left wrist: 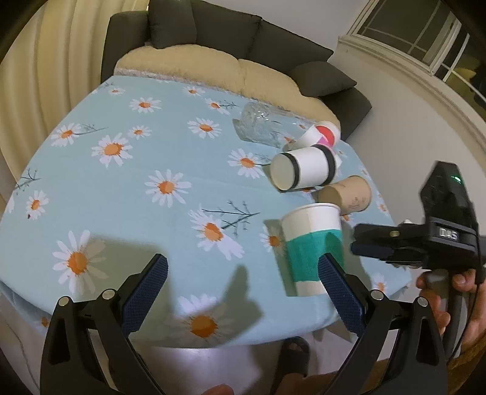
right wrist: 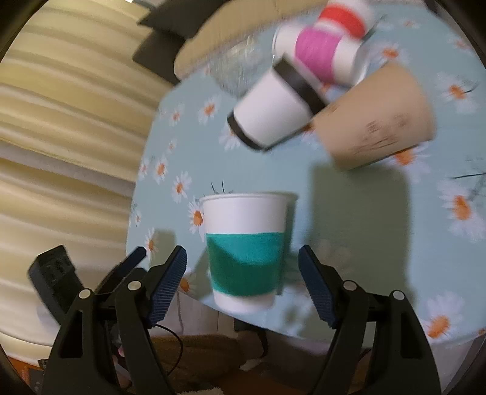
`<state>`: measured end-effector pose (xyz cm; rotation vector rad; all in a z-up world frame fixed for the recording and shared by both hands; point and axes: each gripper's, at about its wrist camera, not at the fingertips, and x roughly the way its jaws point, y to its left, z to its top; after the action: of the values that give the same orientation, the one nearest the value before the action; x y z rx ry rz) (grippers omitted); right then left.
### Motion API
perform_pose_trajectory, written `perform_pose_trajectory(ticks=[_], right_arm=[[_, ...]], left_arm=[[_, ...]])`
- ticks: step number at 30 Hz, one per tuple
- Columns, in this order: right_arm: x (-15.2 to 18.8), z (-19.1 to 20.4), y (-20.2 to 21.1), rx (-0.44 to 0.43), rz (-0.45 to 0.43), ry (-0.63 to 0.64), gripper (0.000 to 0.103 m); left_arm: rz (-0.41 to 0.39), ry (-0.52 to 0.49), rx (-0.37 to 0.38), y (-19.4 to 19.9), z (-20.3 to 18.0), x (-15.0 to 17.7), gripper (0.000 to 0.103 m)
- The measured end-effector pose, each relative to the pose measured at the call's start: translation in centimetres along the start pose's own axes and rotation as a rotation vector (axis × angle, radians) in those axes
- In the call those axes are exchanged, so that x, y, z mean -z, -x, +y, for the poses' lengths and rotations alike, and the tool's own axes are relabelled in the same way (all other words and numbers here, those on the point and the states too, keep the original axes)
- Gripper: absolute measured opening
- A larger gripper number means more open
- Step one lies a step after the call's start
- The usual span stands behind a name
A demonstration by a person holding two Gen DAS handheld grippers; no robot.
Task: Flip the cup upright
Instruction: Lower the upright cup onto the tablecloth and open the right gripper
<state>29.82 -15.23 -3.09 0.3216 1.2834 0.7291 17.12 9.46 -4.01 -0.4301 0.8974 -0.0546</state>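
A white paper cup with a teal band stands upright, rim up, near the front edge of a table covered in a pale blue daisy-print cloth. The right claw is spread wide, its blue ribbed pads on either side of the cup and clear of its wall. The left claw is also wide open, hovering over bare cloth to the cup's left; its right pad overlaps the cup's lower side in the left wrist view, though contact cannot be confirmed.

Behind the teal cup, four other vessels lie on their sides in a loose cluster: a brown paper cup, a white cup with black bands, a white cup with a pink band and a clear plastic cup. A red-banded cup shows at the top of the right wrist view, heavily blurred. A dark sofa with cream cushions sits beyond the table.
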Motion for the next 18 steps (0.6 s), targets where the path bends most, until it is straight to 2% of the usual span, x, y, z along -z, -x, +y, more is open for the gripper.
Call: perform_pose_trajectory(ticks=[2, 4, 7, 9, 13, 15, 18], right_arm=[[1.0, 0.0, 2.2, 0.043, -0.064, 0.033, 0.076], [2.6, -0.8, 4.3, 0.015, -0.113, 0.011, 0.076], [4.8, -1.8, 5.4, -0.032, -0.142, -0.018, 0.076], [6.0, -2.0, 5.4, -0.023, -0.137, 0.002, 0.08], [7.6, -3.1, 5.5, -0.043, -0.143, 0.019, 0.08], [8.4, -4.0, 5.9, -0.056, -0.147, 0.016, 0.08], [8.8, -5.3, 6.3, -0.088, -0.153, -0.005, 0.08]], left_arm=[[0.012, 0.011, 0.026, 0.0, -0.6, -0.2, 0.097], [0.038, 0.023, 0.051, -0.2, -1.6, -0.8, 0.097], [0.083, 0.05, 0.104, -0.7, -3.0, -1.5, 0.097], [0.12, 0.067, 0.131, -1.3, -4.1, -2.1, 0.097], [0.19, 0.024, 0.053, -3.3, -6.2, -2.9, 0.096], [0.234, 0.03, 0.042, -4.5, -6.7, -3.1, 0.096], [0.252, 0.027, -0.025, -6.0, -7.1, -3.4, 0.095]])
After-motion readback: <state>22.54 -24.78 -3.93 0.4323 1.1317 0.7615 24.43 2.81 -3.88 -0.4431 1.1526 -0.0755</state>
